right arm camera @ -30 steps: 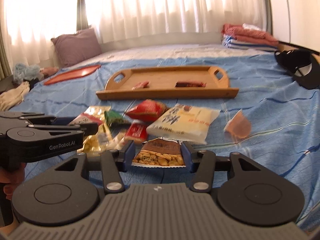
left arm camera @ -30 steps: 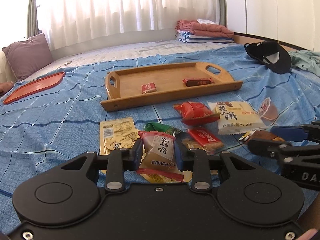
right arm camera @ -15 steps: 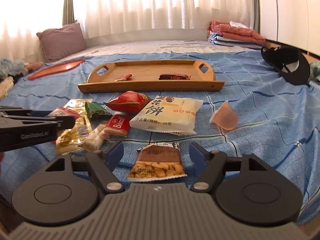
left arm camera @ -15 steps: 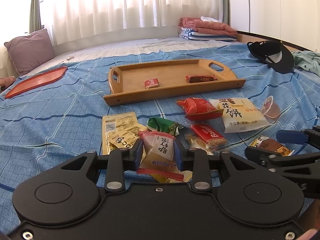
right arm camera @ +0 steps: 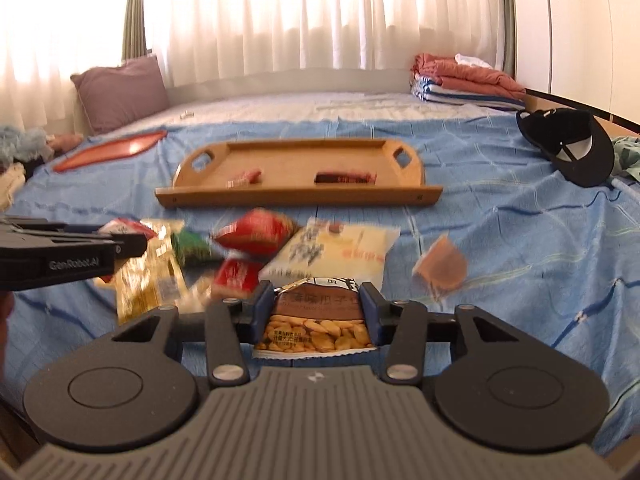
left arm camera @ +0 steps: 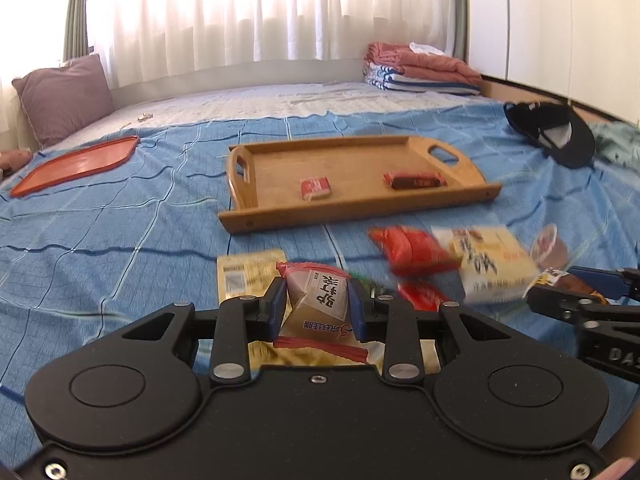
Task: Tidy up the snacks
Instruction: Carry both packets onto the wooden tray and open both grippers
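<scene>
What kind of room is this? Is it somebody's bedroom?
Most likely a bedroom. The snacks lie on a bed with a blue cover, a purple pillow sits by the curtained window, and folded blankets are stacked at the far side.

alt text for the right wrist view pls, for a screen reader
The right gripper is closing its jaws on a peanut packet over a blue bedspread. Ahead lie scattered snack packets and a wooden tray holding two small snacks; the left gripper enters from the left.

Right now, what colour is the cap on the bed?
Black cap, pale inside; clearest in the right wrist view.
</scene>
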Demonstrator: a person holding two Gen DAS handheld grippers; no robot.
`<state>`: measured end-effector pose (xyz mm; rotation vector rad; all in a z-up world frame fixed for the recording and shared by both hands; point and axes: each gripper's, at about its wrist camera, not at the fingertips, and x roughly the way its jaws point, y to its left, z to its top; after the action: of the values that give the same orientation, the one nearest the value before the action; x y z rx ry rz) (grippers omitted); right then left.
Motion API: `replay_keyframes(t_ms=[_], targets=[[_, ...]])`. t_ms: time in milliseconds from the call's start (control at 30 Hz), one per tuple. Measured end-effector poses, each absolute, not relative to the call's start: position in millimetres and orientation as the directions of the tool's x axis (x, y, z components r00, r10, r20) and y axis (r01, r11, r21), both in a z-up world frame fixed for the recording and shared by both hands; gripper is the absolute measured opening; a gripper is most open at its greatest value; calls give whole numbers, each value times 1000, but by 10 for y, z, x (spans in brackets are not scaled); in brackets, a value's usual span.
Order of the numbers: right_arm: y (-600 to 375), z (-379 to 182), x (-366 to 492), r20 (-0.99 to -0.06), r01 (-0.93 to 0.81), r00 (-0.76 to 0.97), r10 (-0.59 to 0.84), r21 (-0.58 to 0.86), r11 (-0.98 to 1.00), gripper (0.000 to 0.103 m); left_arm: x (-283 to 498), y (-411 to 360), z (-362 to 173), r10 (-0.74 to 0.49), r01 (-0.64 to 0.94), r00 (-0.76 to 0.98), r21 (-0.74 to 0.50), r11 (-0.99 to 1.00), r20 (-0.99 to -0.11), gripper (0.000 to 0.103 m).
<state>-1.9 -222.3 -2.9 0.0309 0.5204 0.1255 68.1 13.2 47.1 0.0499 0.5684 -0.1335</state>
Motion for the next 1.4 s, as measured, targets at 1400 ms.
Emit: replay_keyframes(t_ms=[1400], targets=[[-2801, -188, 3183, -649, -18, 744, 158, 217, 976, 51, 3287, 330, 185, -74, 18, 760, -93, 995, -645, 31]])
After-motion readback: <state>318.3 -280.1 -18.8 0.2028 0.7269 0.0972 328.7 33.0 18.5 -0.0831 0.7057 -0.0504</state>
